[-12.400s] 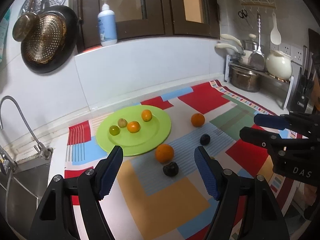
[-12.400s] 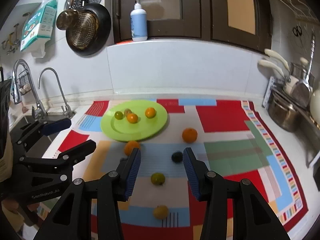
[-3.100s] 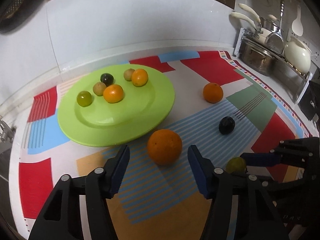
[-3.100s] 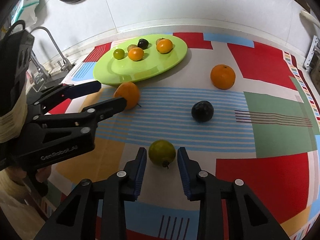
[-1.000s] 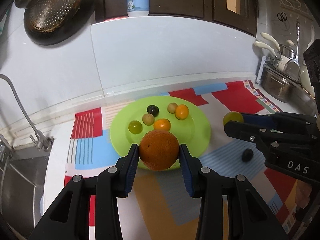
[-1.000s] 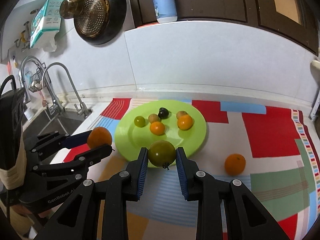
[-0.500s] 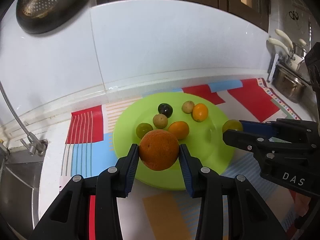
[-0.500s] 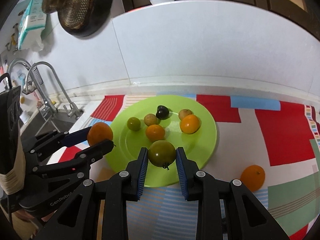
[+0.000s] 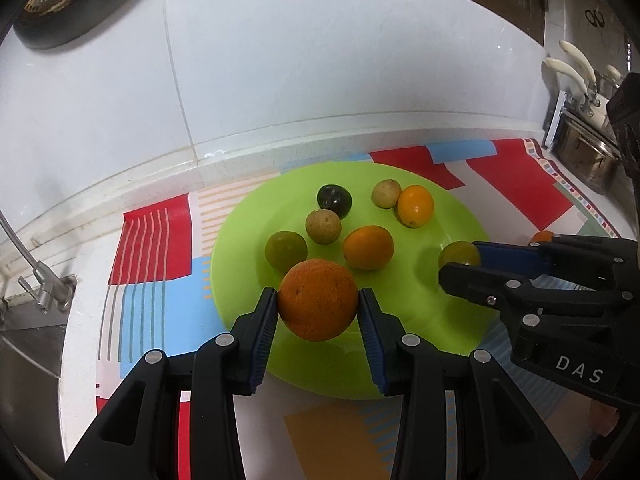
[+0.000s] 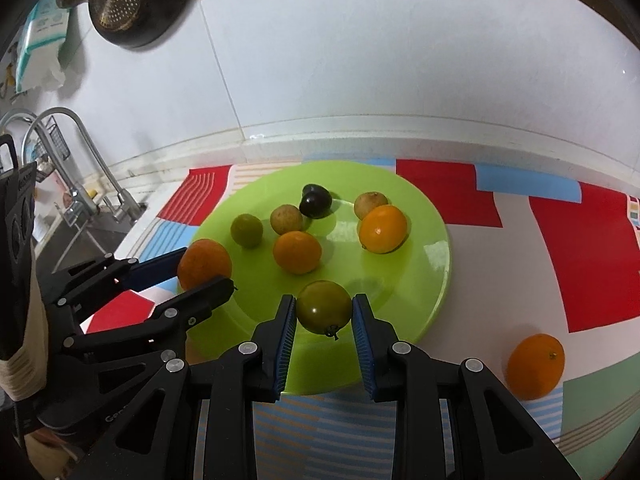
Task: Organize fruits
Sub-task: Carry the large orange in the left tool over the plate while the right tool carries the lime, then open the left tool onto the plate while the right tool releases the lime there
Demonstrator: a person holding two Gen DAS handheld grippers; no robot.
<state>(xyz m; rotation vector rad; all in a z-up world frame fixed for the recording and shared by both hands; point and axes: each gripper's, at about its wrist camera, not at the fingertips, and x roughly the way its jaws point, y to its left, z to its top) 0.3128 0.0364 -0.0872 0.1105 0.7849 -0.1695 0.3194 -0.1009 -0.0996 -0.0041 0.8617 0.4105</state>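
My left gripper (image 9: 318, 302) is shut on a large orange (image 9: 318, 299) and holds it just above the near left part of the green plate (image 9: 448, 316). My right gripper (image 10: 324, 314) is shut on a green-brown round fruit (image 10: 324, 312) over the plate's (image 10: 432, 248) near middle. Several small fruits lie on the plate: a dark one (image 10: 316, 204), a green one (image 10: 247, 230), two tan ones and two orange ones. In the right wrist view the left gripper (image 10: 202, 270) with its orange (image 10: 204, 264) shows at the plate's left rim.
One orange (image 10: 535, 366) lies on the patterned mat (image 10: 560, 272) to the right of the plate. A sink with taps (image 10: 84, 168) is at the left. A pot rack (image 9: 580, 136) stands at the far right against the white tiled wall.
Both grippers have come forward and down over the plate, each still gripping its fruit. The plate and its fruits look larger and closer.
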